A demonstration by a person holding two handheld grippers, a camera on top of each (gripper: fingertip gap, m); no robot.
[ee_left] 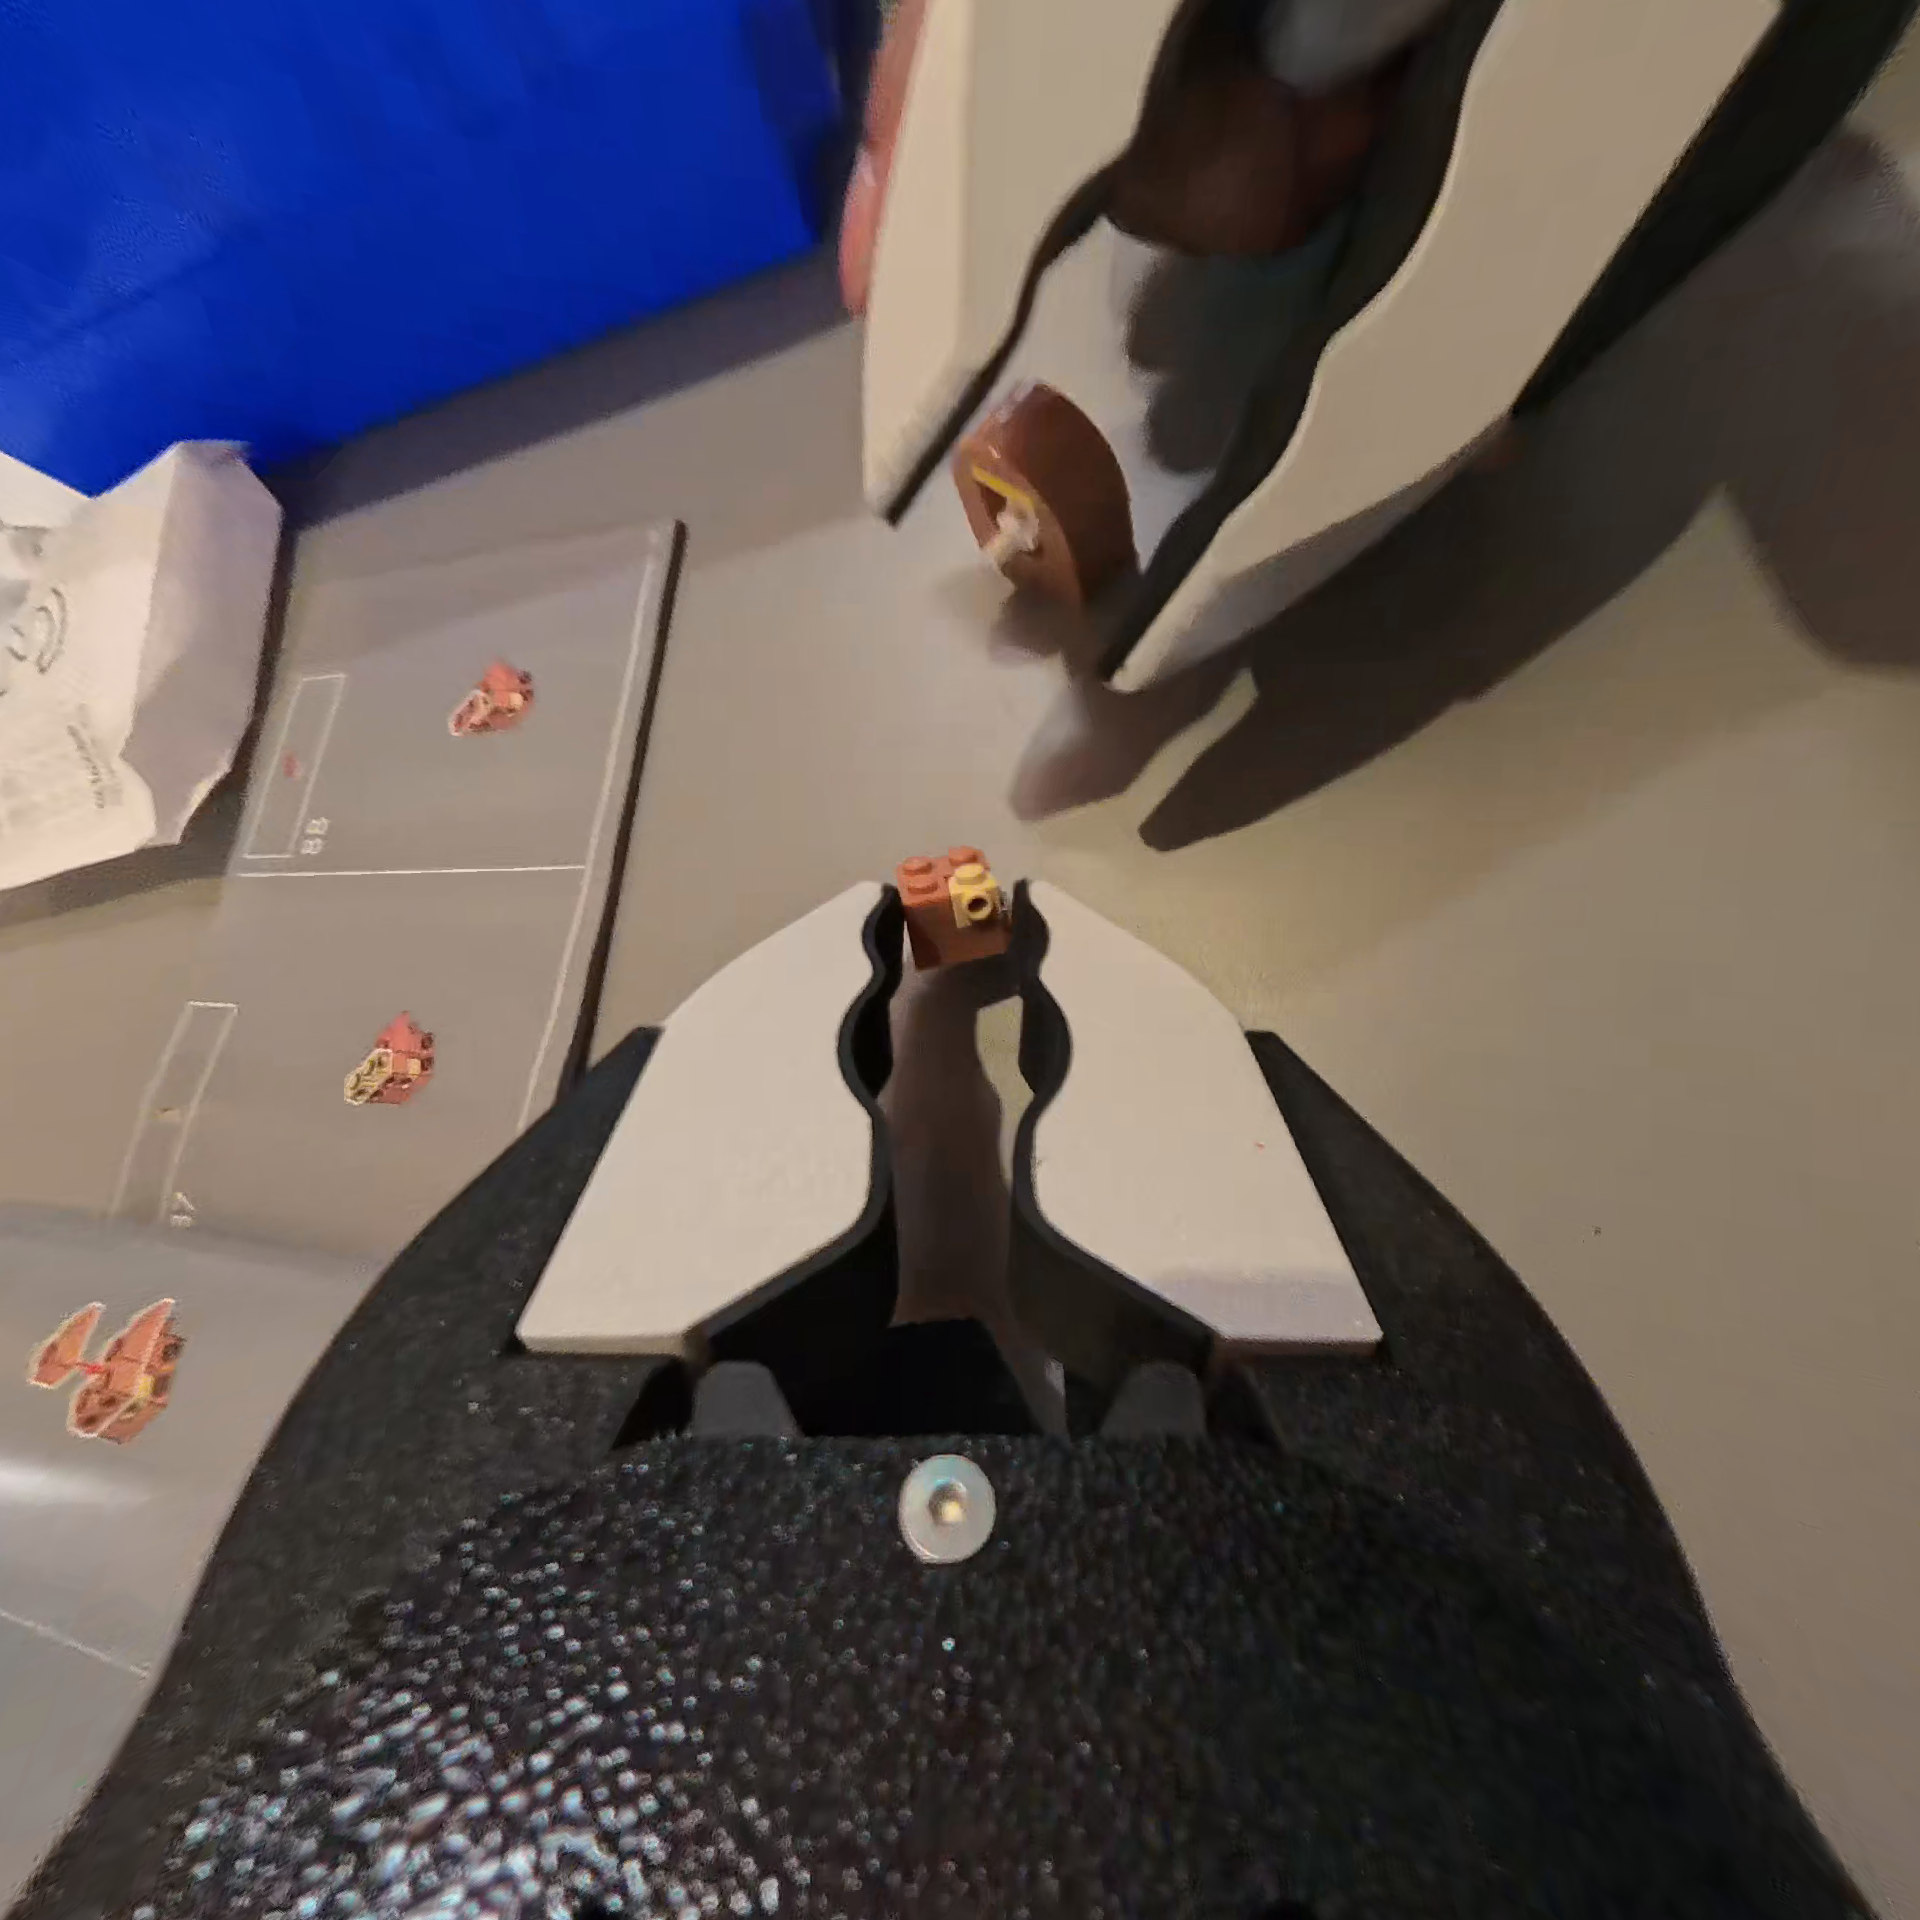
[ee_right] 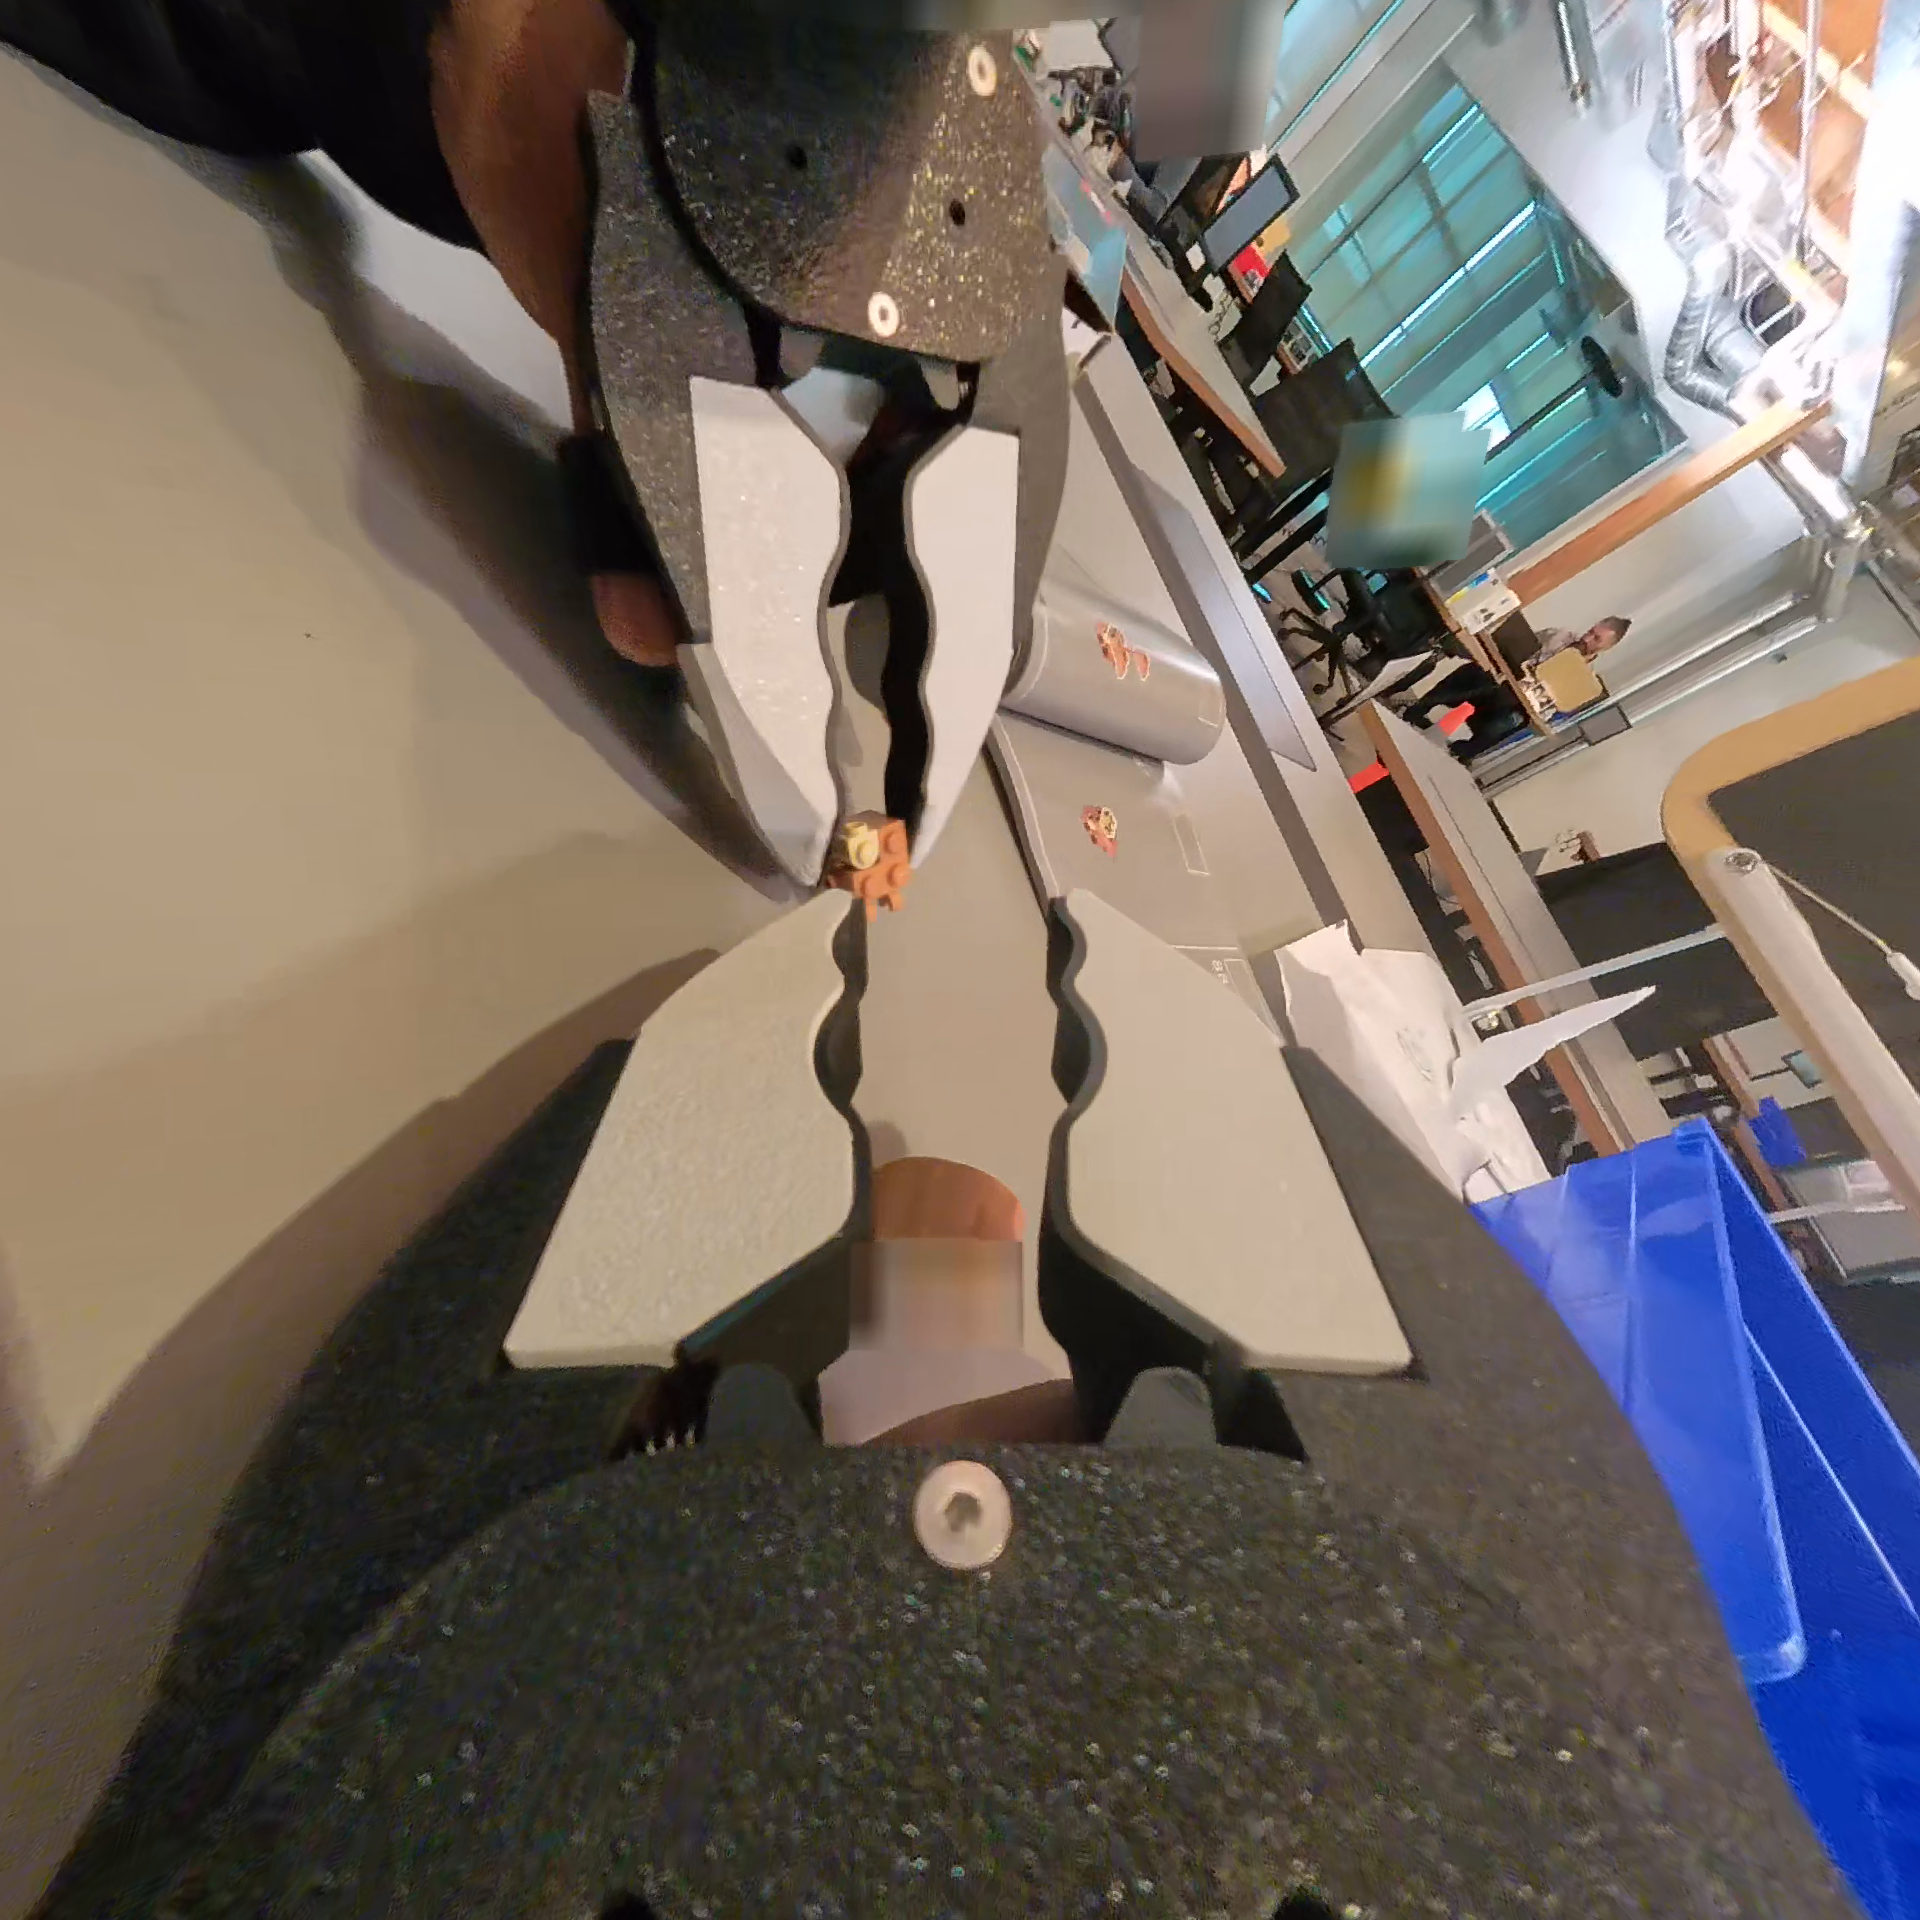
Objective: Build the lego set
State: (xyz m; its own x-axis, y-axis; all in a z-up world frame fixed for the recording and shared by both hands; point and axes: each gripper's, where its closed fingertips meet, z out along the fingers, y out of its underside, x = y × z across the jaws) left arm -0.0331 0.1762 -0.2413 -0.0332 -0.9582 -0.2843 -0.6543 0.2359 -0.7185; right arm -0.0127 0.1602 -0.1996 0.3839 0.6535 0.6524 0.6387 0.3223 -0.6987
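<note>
- Left gripper: jaws clenched on a small brown brick with a tan stud piece on one side, gripped at the very fingertips and lifted off the grey bench.
- Same brown brick in the right wrist view: pinched between the tips of the left gripper, which comes down from the top of that view with a hand wrapped round its body.
- Right gripper: jaws released, wide gap between the fingertips, one tip just beside the brown brick, contact not possible to tell.
- Right gripper in the left wrist view: blurred, tips close above the bench, a round brown disc with a yellow mark and a pale peg lying between its spread fingers; whether either finger touches it, cannot tell.
- Lying flat toward the bench edge: a grey instruction sheet printed with small pictures of brown models and white outlined boxes, one end of the sheet curled into a roll.
- Overlapping the grey sheet: a crumpled white paper.
- Past the white paper: a blue bin, also at the bench edge in the right wrist view.
</note>
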